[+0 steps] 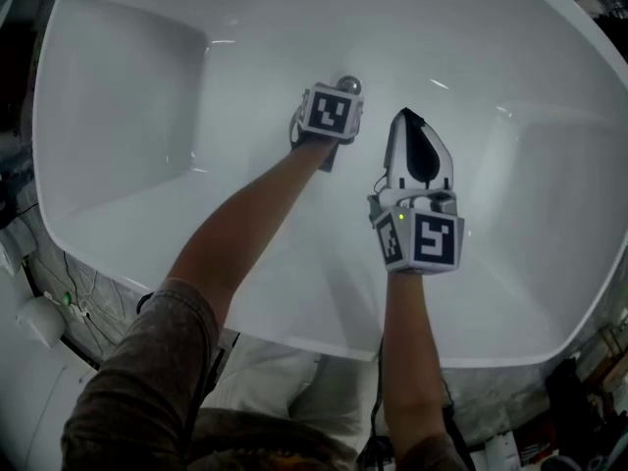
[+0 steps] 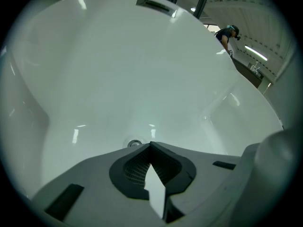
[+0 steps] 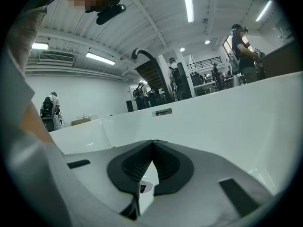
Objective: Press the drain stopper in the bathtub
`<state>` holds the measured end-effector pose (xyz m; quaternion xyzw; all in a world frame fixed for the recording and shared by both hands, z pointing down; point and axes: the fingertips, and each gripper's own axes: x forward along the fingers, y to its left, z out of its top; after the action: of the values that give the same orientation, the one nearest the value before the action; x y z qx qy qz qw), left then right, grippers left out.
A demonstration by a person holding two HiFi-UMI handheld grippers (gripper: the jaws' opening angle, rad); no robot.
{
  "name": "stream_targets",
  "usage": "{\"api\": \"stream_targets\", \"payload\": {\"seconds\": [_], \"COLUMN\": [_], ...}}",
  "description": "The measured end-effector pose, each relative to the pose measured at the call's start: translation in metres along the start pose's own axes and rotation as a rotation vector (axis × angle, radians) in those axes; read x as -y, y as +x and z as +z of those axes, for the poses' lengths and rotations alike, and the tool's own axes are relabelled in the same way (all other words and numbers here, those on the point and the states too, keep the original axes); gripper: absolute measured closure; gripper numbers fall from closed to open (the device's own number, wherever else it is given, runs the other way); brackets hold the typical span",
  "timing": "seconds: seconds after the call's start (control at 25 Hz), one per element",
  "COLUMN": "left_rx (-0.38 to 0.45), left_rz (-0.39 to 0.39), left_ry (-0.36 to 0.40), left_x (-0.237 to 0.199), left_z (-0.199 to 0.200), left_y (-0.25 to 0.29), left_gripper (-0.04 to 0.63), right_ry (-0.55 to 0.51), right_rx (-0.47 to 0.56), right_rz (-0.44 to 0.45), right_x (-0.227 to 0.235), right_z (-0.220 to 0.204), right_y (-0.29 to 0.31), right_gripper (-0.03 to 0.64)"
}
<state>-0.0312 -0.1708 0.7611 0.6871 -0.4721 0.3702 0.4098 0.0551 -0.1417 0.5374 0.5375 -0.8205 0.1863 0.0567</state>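
The round chrome drain stopper (image 1: 349, 85) sits in the floor of the white bathtub (image 1: 128, 116). My left gripper (image 1: 334, 101) reaches down to it, its marker cube just on the near side of the stopper; its tips are hidden under the cube. In the left gripper view the stopper (image 2: 135, 143) peeks out just beyond the shut jaw tips (image 2: 150, 144). My right gripper (image 1: 405, 116) hangs to the right of the stopper, higher above the tub floor, jaws shut on nothing. In the right gripper view its tips (image 3: 153, 141) point at the far tub wall.
The overflow plate (image 2: 154, 4) is on the far tub wall, also seen as the overflow plate (image 3: 162, 112). Tub walls rise steeply on all sides. Beyond the rim, several people (image 3: 241, 44) stand in a workshop. Cables and clutter (image 1: 59, 292) lie outside the tub's left rim.
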Motion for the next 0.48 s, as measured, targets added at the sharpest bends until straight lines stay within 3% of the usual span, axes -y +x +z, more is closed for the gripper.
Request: {"api": "stream_targets", "payload": {"seconds": [0.28, 0.48], "left_rx": [0.09, 0.112], "left_rz": [-0.082, -0.067], "left_ry": [-0.037, -0.025], "left_x": [0.048, 0.056], "left_z": [0.038, 0.061], "left_y": [-0.117, -0.202], "left_gripper": [0.594, 0.594], "right_ry": [-0.017, -0.03], "right_rx": [-0.011, -0.006], "right_rz": [-0.002, -0.006], "right_x": [-0.021, -0.045], "right_z": [0.069, 0.126], "right_y": [-0.052, -0.073], "right_gripper": [0.618, 0.618]}}
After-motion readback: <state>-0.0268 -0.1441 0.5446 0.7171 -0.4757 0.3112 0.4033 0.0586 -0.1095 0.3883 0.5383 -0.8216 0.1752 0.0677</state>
